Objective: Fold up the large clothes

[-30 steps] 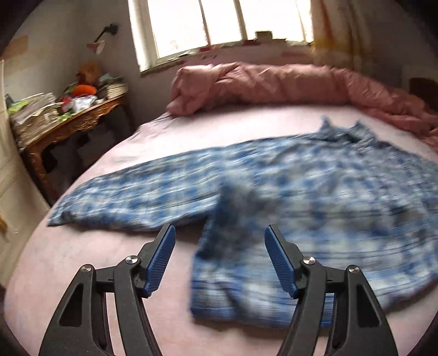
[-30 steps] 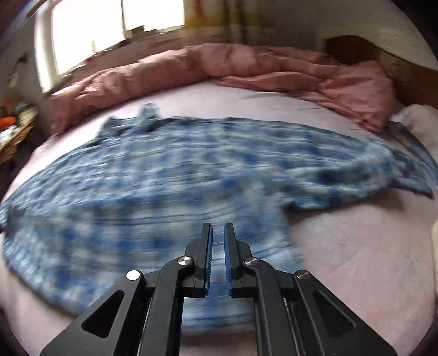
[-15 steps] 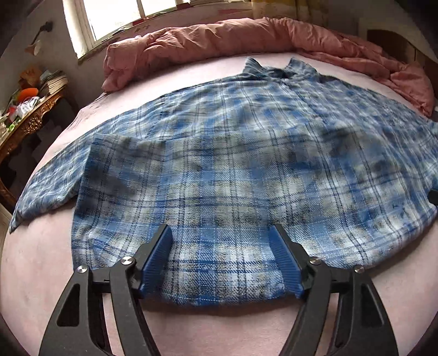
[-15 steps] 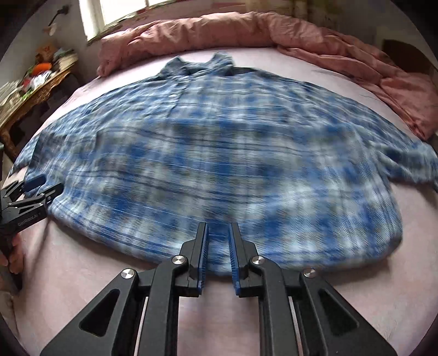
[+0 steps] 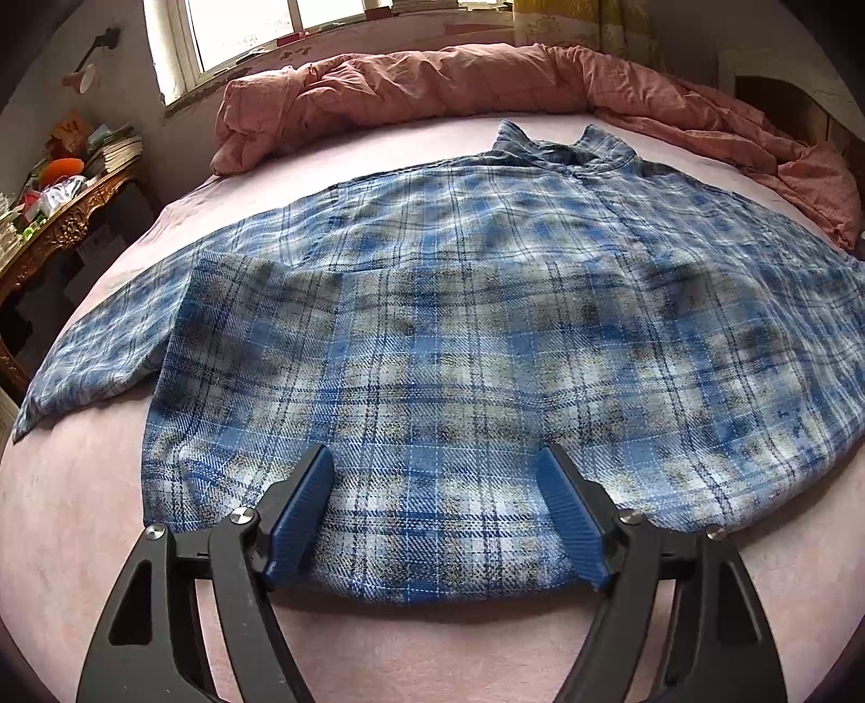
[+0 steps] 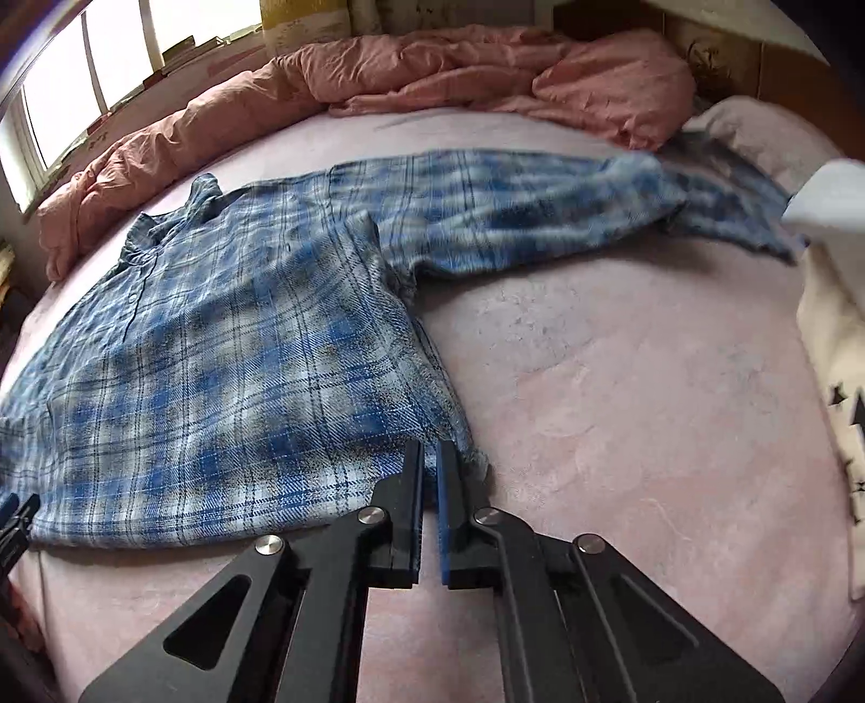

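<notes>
A blue plaid shirt [image 5: 459, 324] lies spread flat on the pink bed [image 5: 81, 514], collar far, hem near. My left gripper [image 5: 435, 454] hovers at the hem left of its middle. Its jaws are opening wide, with the hem lying between them and the pads clear of the cloth. In the right wrist view the shirt [image 6: 216, 367] fills the left half, with one sleeve [image 6: 540, 216] stretched to the right. My right gripper [image 6: 430, 449] is shut on the shirt's near right hem corner. The left gripper's tip [image 6: 11, 519] shows at the far left edge.
A rumpled pink quilt [image 5: 405, 86] runs along the far side of the bed under the window [image 5: 270, 27]. A cluttered carved wooden table [image 5: 59, 227] stands left of the bed. A white cloth [image 6: 832, 324] lies at the bed's right edge.
My right gripper has swung from the middle of the hem to its right corner and shut there. The left gripper came from the left sleeve side onto the hem, then held still with its jaws wider.
</notes>
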`<state>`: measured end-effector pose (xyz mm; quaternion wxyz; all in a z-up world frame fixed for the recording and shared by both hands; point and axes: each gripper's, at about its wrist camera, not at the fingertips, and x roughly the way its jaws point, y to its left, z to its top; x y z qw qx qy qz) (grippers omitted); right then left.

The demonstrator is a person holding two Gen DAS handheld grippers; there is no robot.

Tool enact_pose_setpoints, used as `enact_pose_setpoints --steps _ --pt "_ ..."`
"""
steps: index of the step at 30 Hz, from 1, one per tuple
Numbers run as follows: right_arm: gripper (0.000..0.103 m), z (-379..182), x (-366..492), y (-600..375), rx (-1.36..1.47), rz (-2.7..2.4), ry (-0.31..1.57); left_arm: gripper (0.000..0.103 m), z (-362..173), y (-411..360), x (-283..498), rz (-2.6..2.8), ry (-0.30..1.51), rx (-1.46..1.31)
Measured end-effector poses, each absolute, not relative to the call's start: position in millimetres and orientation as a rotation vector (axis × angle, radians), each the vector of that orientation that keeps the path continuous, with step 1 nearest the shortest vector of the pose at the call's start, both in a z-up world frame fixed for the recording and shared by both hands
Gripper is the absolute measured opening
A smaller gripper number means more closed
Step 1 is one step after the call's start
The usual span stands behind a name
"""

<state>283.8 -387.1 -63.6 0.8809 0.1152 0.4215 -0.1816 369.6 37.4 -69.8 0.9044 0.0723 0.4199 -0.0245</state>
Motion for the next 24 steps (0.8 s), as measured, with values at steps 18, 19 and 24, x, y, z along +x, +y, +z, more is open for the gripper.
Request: enact_pose_setpoints --steps 18,19,24 --pt "0.003 -76 446 -161 -0.013 0.044 1.110 0.085 -70 47 373 -0.045 0.888 0.090" --pt "0.003 -78 458 -168 0.035 0.038 1.104 0.085 -70 48 373 -0.046 0.888 0.090" --pt "0.003 -63 463 -187 0.118 0.048 1.045 0.085 -70 47 375 -0.047 0.892 0.086"
